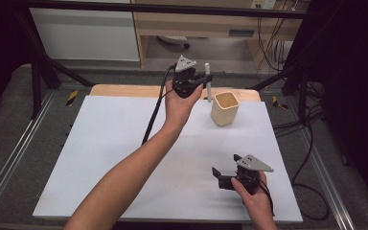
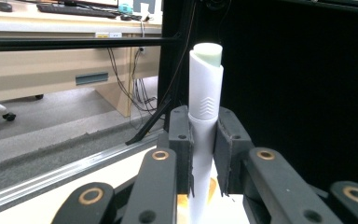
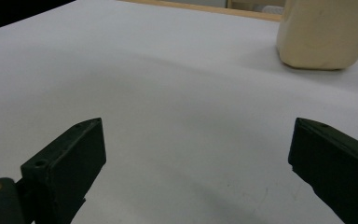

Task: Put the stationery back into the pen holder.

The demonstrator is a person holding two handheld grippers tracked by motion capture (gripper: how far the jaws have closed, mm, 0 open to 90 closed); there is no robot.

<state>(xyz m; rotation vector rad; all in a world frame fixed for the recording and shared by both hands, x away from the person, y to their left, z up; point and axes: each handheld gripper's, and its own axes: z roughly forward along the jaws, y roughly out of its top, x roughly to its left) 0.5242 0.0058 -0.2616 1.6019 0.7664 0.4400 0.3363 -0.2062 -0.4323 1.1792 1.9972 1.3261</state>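
Upright, smooth white tube (image 2: 204, 121) between left claw (image 2: 203, 140) pads.

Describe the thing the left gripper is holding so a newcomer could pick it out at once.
Start at the white table top and go to its far edge, where a cream square cup stands. Just left of the cup, the left gripper holds a slim white pen-like tube upright, clamped between its jaws. It is the one thin, upright white stick there, with a pale slanted cap on top.
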